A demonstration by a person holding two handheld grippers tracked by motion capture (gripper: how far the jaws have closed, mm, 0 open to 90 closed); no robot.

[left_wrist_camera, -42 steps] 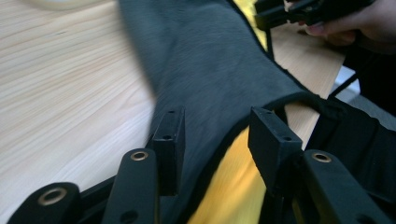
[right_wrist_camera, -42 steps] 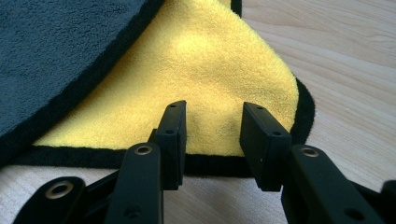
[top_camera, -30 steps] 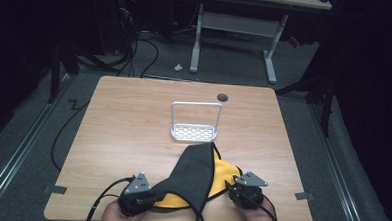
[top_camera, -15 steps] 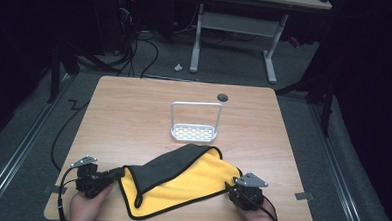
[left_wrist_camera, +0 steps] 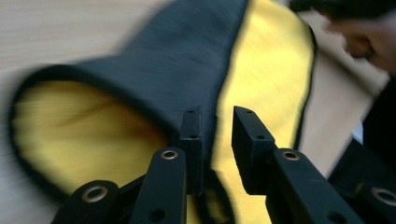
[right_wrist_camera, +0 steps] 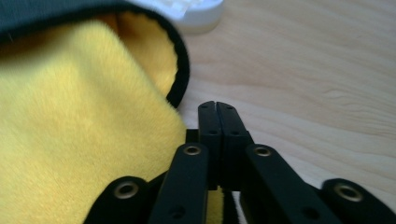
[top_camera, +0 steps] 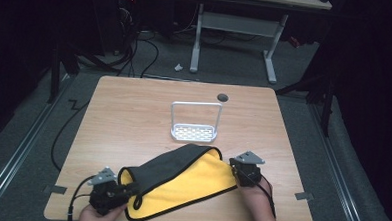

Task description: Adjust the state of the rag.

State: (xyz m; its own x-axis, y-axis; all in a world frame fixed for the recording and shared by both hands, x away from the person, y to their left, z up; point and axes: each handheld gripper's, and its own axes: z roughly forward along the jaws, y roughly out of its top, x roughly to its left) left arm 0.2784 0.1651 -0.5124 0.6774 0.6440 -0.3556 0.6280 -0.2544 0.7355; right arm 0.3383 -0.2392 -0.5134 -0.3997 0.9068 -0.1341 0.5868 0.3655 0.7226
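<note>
The cloth (top_camera: pixel 181 182), yellow on one face and dark grey on the other, lies just in front of the little white rack (top_camera: pixel 194 123), on my side of it. Its long axis runs slantwise: the near-left end sits farthest from the rack, the far-right end nearly level with the rack's base. A grey flap is folded over the back half, so it looks like a fold in progress.

My left gripper (top_camera: pixel 128 191) is right at the near-left corner. Its jaws have just been closing, but there's a narrow gap between them with the grey edge running through it, and I can't see them pinching yet. My right gripper (top_camera: pixel 234 168) is at the right end, nearer the rack, its jaws clamped together with the cloth's hem caught low between them.
</note>
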